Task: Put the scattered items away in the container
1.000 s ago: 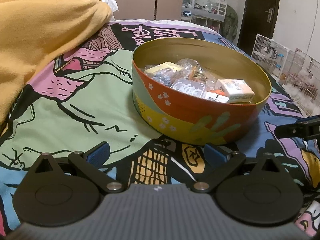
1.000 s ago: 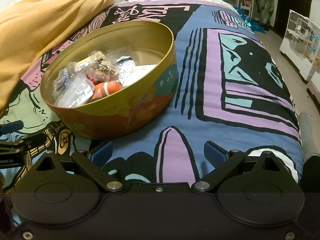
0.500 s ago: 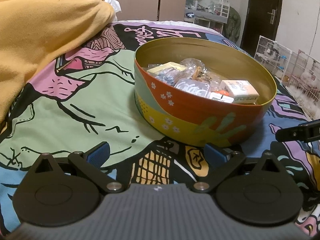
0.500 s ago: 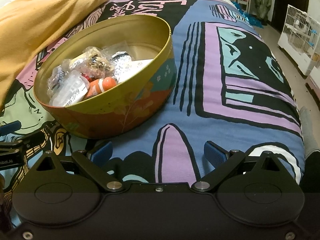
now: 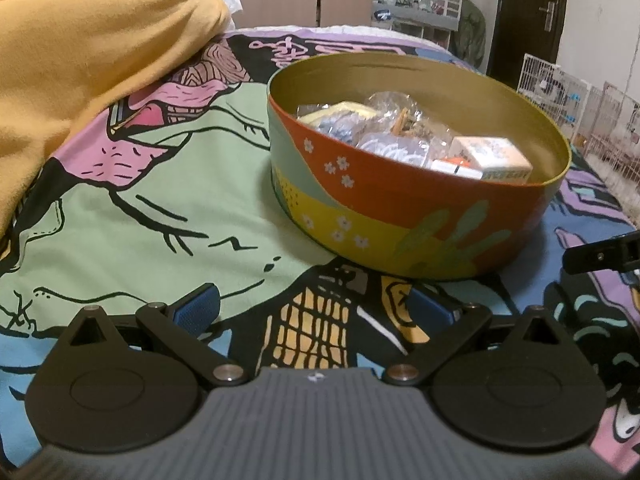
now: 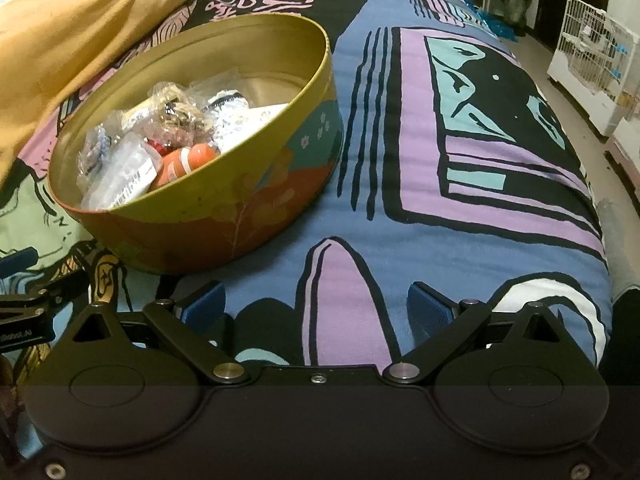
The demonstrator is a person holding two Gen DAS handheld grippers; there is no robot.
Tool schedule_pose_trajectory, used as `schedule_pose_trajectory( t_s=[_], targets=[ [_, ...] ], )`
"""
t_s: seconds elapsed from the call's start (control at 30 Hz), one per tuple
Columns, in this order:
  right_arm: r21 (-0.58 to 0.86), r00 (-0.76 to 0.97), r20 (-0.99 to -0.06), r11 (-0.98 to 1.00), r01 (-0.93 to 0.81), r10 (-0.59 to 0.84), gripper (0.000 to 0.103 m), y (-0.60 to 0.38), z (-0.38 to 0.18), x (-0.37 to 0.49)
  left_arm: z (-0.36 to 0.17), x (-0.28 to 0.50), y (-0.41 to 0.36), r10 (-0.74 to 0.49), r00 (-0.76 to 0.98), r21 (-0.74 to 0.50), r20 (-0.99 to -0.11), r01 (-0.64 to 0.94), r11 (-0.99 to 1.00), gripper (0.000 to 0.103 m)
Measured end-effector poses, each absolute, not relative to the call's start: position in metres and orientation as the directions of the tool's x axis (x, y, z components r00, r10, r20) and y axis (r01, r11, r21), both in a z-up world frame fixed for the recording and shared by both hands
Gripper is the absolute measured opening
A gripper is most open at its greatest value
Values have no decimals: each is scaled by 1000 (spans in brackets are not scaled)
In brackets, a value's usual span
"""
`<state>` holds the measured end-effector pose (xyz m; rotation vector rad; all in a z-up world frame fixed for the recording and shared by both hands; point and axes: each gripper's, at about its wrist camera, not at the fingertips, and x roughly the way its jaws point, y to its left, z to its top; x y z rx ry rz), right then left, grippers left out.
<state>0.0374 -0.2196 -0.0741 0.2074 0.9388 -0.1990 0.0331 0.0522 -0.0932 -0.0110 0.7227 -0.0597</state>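
On the patterned bedspread (image 5: 132,208), at about one o'clock from the left gripper (image 5: 314,306): round tin (image 5: 400,224), painted red, yellow and teal with small flowers, gold inside, sitting upright. Heaped within, toward the near wall: clear plastic packets (image 5: 384,136), small white box (image 5: 490,156) at the tin's three o'clock, orange item (image 6: 188,162) against the front wall in the right wrist view. Left gripper spread wide, blue pads (image 5: 198,310) well apart, nothing between them, hovering low just short of the tin. Right gripper (image 6: 316,304) likewise wide and empty, over the blue and purple part of the cover, tin at its eleven o'clock. Black tip of the right tool poking in at three o'clock of the left view; part of the left tool visible at nine o'clock of the right view. Mustard-yellow blanket (image 5: 80,52) bunched at ten o'clock, beyond the tin and apart from it. White wire cages (image 6: 592,52) on the floor at two o'clock. Dark door (image 5: 524,12) at one o'clock, far back. No loose small items seen on the cover.
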Motion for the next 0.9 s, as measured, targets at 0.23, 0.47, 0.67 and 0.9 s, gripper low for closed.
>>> schedule_pose_trajectory(
  t_s=[0.23,0.47,0.67,0.9],
  targets=[
    [62,562,-821,963,260,-99,102,-218,-78,39,-102,39,54,-27,722,-19,-691,18,1000,103],
    [3,545,-826,967,256,-142,103,-214,-83,42,-106,40,50,-11,725,8,-689,23,1000,103],
    [-26,540,-826,967,252,-163,103,-211,-87,42,-108,38,48,-3,734,19,-679,22,1000,103],
    [-52,552,-813,966,252,-188,103,-206,-90,40,-111,36,46,8,751,34,-660,19,999,103]
  ],
)
